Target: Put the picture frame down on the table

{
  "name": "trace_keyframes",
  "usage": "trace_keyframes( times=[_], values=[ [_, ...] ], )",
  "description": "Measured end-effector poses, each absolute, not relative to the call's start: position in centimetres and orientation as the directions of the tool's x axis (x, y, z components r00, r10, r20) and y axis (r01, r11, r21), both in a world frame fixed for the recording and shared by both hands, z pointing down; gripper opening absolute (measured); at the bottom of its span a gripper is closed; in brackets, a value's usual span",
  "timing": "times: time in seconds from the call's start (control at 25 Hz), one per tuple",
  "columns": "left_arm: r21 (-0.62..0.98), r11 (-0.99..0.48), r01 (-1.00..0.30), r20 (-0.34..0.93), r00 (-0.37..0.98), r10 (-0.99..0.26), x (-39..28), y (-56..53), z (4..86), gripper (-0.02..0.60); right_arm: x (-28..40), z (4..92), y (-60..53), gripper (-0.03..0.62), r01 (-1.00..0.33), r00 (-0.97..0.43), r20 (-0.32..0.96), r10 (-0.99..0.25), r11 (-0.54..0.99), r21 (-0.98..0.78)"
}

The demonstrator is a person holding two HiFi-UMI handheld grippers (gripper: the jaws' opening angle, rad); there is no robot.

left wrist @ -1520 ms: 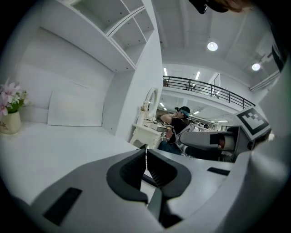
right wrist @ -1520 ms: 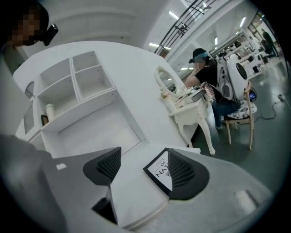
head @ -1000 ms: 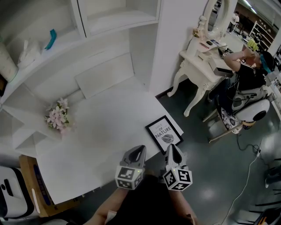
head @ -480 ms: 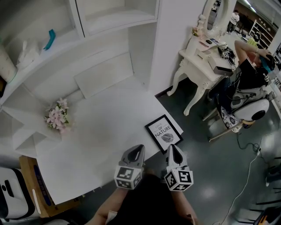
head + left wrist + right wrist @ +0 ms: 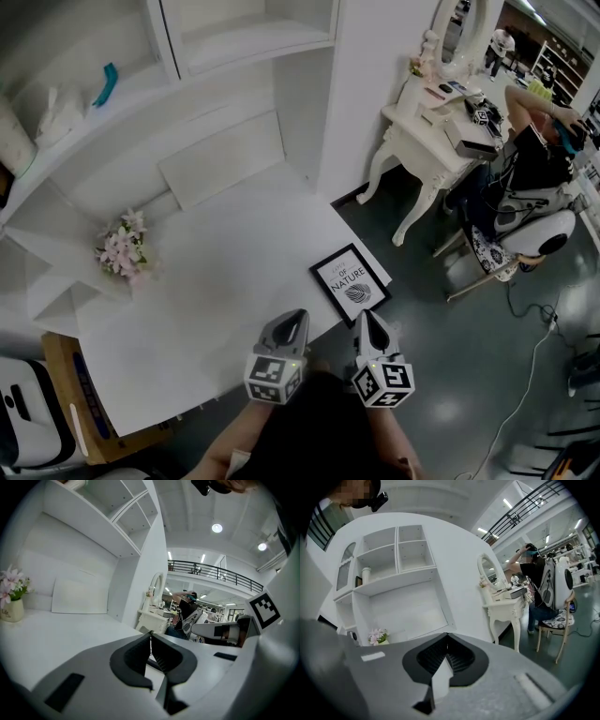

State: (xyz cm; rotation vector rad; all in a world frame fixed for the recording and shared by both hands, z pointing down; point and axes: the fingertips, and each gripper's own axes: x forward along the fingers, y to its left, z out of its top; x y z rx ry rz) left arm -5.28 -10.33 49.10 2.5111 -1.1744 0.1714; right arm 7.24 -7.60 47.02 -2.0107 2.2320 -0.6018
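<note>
A black picture frame (image 5: 351,285) with a white print lies flat at the near right corner of the white table (image 5: 225,281). My left gripper (image 5: 298,317) hovers by the table's near edge, left of the frame, with jaws shut and nothing between them. My right gripper (image 5: 367,315) hangs just below the frame's near end, also shut and empty. In the left gripper view the shut left gripper (image 5: 150,634) faces along the table top. The right gripper view shows the right gripper (image 5: 447,635) with its jaws together.
A vase of pink flowers (image 5: 125,248) stands at the table's far left. White shelves (image 5: 187,56) rise behind the table. An ornate white dressing table (image 5: 427,131) with a mirror and a seated person (image 5: 534,159) are at the right, over a dark floor.
The grippers and frame have stayed put. The seated person at the right has shifted arms.
</note>
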Motion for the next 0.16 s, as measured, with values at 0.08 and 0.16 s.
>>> trace_keyframes(
  times=[0.08, 0.16],
  values=[
    [0.271, -0.587, -0.763, 0.26, 0.645, -0.719, -5.36, -10.3, 49.1, 0.017, 7.15, 47.09, -7.58, 0.005, -0.938, -0.14, 0.205, -0.969, 0.063, -0.342],
    [0.271, -0.586, -0.763, 0.262, 0.645, -0.718, -5.43, -10.27, 49.1, 0.017, 7.11, 47.17, -7.55, 0.005, -0.933, -0.141, 0.209, -0.968, 0.059, -0.354]
  ],
)
